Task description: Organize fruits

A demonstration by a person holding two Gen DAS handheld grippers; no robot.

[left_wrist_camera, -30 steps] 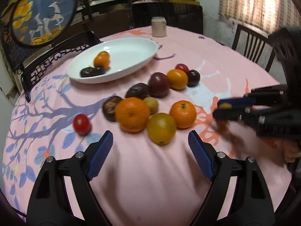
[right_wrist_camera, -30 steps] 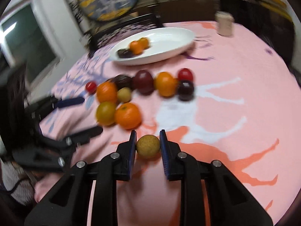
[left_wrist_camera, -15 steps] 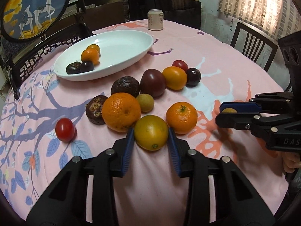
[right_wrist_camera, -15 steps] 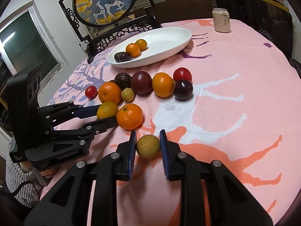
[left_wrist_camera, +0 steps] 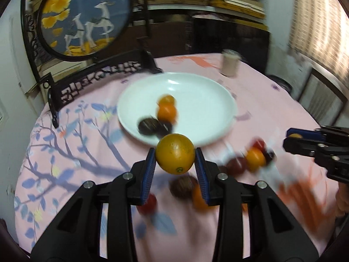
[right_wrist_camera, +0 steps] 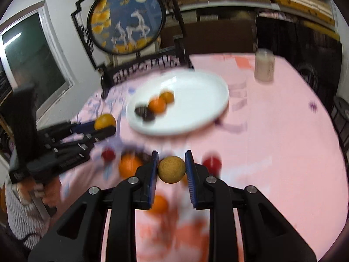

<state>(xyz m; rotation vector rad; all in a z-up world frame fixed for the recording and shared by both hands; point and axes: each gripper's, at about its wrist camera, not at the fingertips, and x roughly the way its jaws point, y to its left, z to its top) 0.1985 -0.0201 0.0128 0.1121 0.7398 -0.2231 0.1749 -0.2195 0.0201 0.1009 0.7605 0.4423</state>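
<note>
My left gripper (left_wrist_camera: 175, 157) is shut on a yellow-orange citrus fruit (left_wrist_camera: 175, 156) and holds it in the air just short of the white oval plate (left_wrist_camera: 207, 100). The plate holds two small oranges (left_wrist_camera: 166, 111) and two dark fruits (left_wrist_camera: 150, 126). My right gripper (right_wrist_camera: 171, 169) is shut on a small tan round fruit (right_wrist_camera: 171, 169), also lifted above the table. Several loose fruits lie blurred on the pink cloth below both grippers, among them an orange (right_wrist_camera: 128, 166) and a red one (right_wrist_camera: 212, 162). The left gripper also shows in the right wrist view (right_wrist_camera: 104, 126).
A pale can (left_wrist_camera: 230, 64) stands at the far side of the round table. A dark carved chair (left_wrist_camera: 104, 74) and a round deer picture (left_wrist_camera: 85, 15) stand behind the plate. The right gripper shows at the right edge of the left wrist view (left_wrist_camera: 293, 138).
My left gripper closed on the yellow-orange fruit and lifted it toward the plate. My right gripper lifted the tan fruit and moved forward over the loose fruits. Both views are blurred by motion.
</note>
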